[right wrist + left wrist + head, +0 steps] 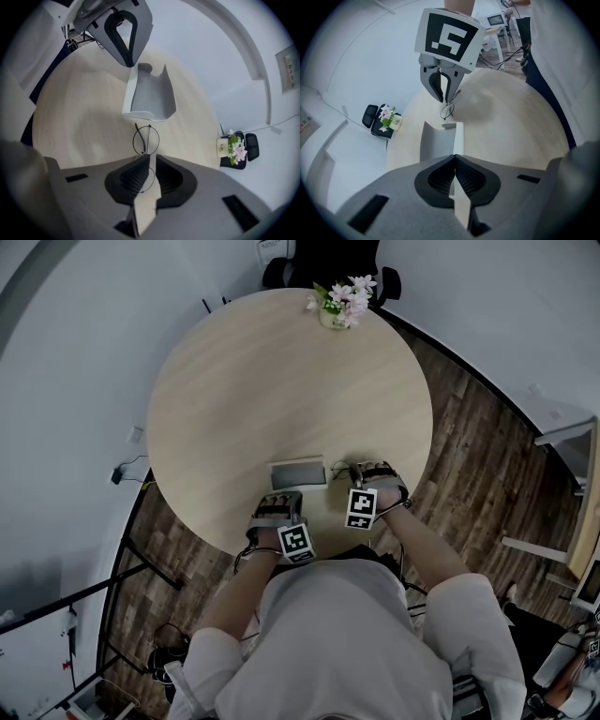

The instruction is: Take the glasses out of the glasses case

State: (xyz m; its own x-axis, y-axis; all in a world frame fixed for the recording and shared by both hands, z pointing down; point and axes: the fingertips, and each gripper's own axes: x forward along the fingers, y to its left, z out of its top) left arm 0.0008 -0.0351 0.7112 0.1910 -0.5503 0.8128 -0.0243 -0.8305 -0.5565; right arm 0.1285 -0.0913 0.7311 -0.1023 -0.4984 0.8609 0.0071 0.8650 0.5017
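The grey glasses case (298, 472) lies open on the round wooden table (281, 381) near its front edge. My left gripper (286, 495) is shut on the case's thin side wall (459, 138), which runs in between the jaws (454, 157). Thin round wire glasses (146, 139) are outside the case, just off its right end. My right gripper (150, 157) is shut on them, with one lens ahead of the tips and the other between the jaws. In the left gripper view the glasses (447, 111) hang from the right gripper (444, 96) over the table.
A small pot of pink flowers (339, 304) stands at the table's far edge, with a black chair (281, 273) behind it. Wooden floor (469, 474) surrounds the table. The person's body is close to the near edge.
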